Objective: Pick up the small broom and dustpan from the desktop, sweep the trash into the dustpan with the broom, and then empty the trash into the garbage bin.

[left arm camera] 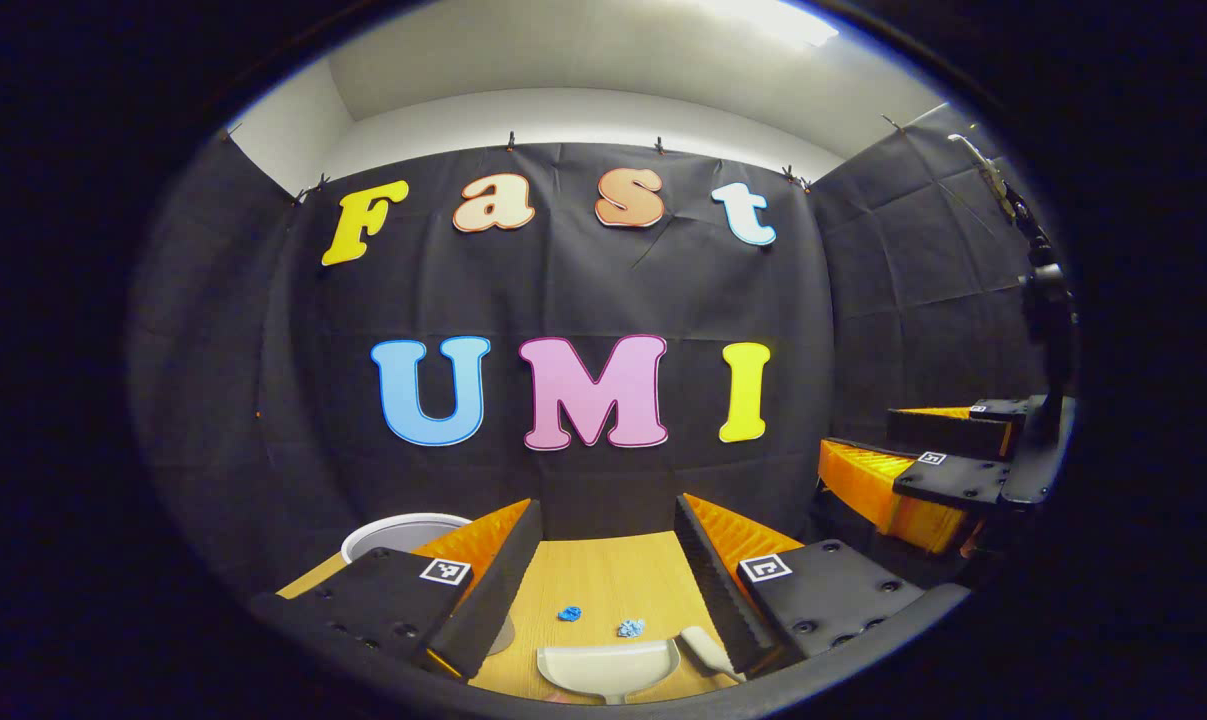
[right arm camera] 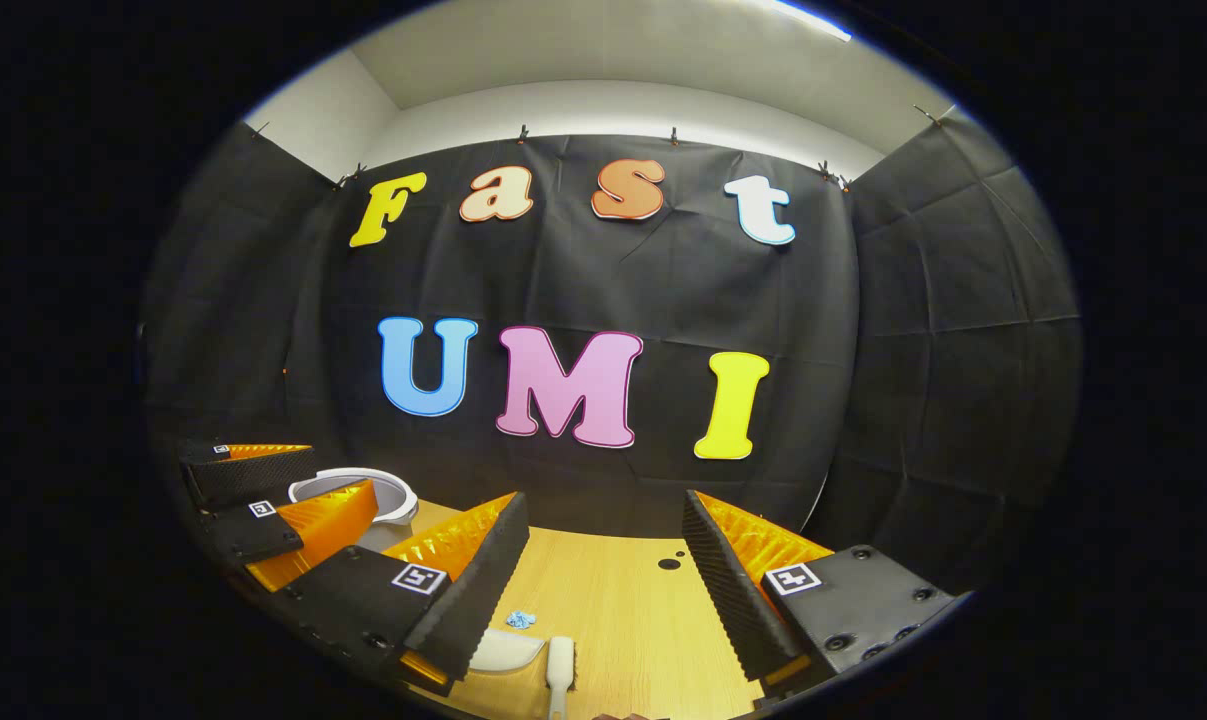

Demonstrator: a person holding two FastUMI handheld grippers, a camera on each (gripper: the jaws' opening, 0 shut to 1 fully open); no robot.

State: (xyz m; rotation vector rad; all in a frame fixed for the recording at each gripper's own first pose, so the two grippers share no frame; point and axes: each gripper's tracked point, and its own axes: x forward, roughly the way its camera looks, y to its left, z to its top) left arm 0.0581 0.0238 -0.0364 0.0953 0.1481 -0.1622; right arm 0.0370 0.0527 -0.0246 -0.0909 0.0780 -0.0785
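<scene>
Both grippers — left gripper (left arm camera: 603, 560) and right gripper (right arm camera: 603, 560) — hover with jaws spread above the wooden desktop (left arm camera: 603, 575), where dustpan (left arm camera: 608, 668), broom (right arm camera: 559, 672) and blue trash (left arm camera: 569, 613) lie untouched between and below the fingers, garbage bin (left arm camera: 403, 532) far left.

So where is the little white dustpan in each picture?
Left gripper view: the white plastic dustpan lies at the bottom centre, between that gripper's fingers.
Right gripper view: bottom, left of centre, beside the white broom.
Shared landmark: the crumpled blue trash just beyond it.
</scene>
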